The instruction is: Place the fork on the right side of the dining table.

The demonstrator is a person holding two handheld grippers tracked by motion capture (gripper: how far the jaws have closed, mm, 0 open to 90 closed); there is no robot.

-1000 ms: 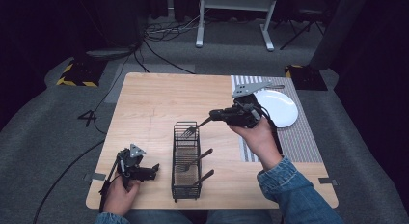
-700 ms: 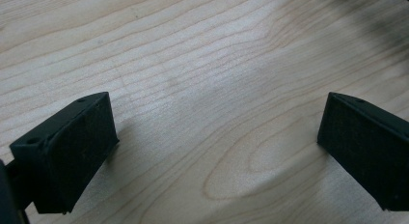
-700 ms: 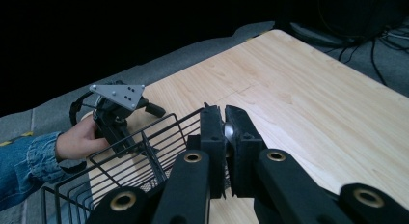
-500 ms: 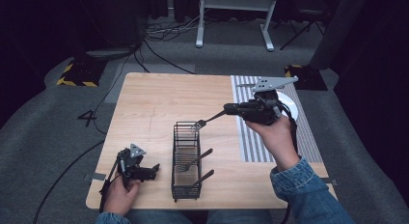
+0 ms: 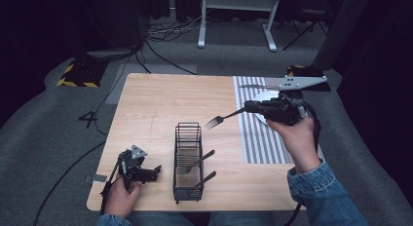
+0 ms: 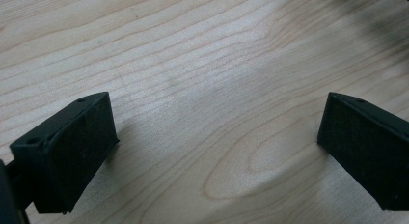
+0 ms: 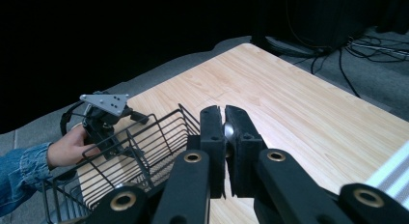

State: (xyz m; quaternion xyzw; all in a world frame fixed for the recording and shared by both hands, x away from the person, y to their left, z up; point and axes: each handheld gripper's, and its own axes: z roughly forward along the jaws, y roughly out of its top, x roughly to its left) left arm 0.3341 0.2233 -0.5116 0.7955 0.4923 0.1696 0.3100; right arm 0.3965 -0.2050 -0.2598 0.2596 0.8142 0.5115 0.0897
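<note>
Lifted farther right since a second ago, the right gripper (image 5: 251, 106) now hangs over the grey striped mat (image 5: 258, 138), jaws clamped on a silver metal fork (image 5: 221, 119) above the light wooden table (image 5: 160, 104). Left of the black wire basket (image 5: 187, 162), the left gripper (image 5: 155, 171) rests near, jaws apart.

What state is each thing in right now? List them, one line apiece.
Left gripper: open, resting low on the table, holding nothing.
Right gripper: shut on a fork, raised above the table.
Fork: held by its handle, in the air, prongs pointing toward the basket.
Basket: upright on the table, two utensils inside with their handles leaning out over its side.
Plate: on the striped mat, partly hidden by the right gripper.
</note>
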